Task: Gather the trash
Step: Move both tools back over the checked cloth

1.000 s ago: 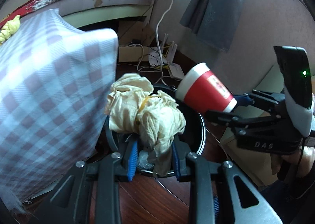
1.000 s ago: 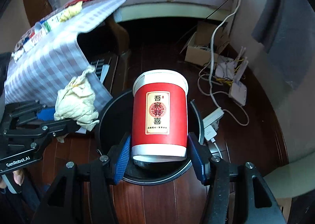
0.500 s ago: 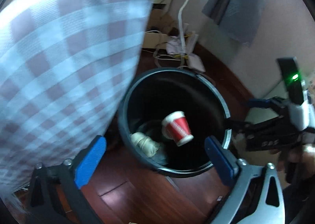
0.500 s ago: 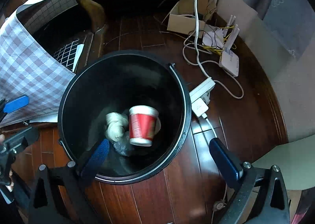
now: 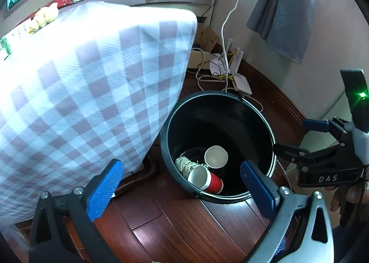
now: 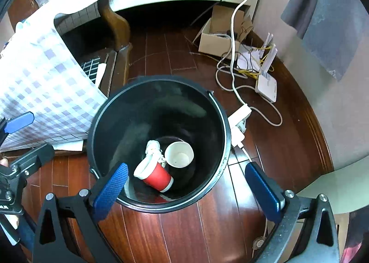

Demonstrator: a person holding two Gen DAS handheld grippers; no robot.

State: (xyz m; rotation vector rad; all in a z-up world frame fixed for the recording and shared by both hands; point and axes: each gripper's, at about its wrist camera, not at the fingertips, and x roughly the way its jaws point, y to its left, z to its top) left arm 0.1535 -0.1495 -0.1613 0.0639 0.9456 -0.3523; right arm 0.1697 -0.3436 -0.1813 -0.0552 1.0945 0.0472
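Observation:
A black round bin [image 5: 221,95] [image 6: 159,78] stands on the dark wood floor, right under both grippers. At its bottom a red paper cup [image 5: 213,182] [image 6: 156,176] lies on its side. Beside it are a white-lined cup [image 5: 216,157] [image 6: 179,155] with its mouth up and a crumpled tissue [image 5: 184,163] [image 6: 153,147]. My left gripper [image 5: 181,170] hangs open above the near rim, with nothing between its blue pads. My right gripper [image 6: 186,168] is open too and holds nothing. Each gripper shows at the edge of the other's view.
A table under a purple-and-white checked cloth [image 5: 92,83] [image 6: 41,87] crowds the bin's left side, and its wooden leg [image 6: 117,25] stands behind. A white router [image 6: 266,85], tangled cables, a power strip [image 6: 239,116] and a cardboard box [image 6: 216,39] lie by the wall.
Both grippers went from shut to wide open. The tissue left the left gripper and the red cup left the right one; both fell and now rest at the bin's bottom.

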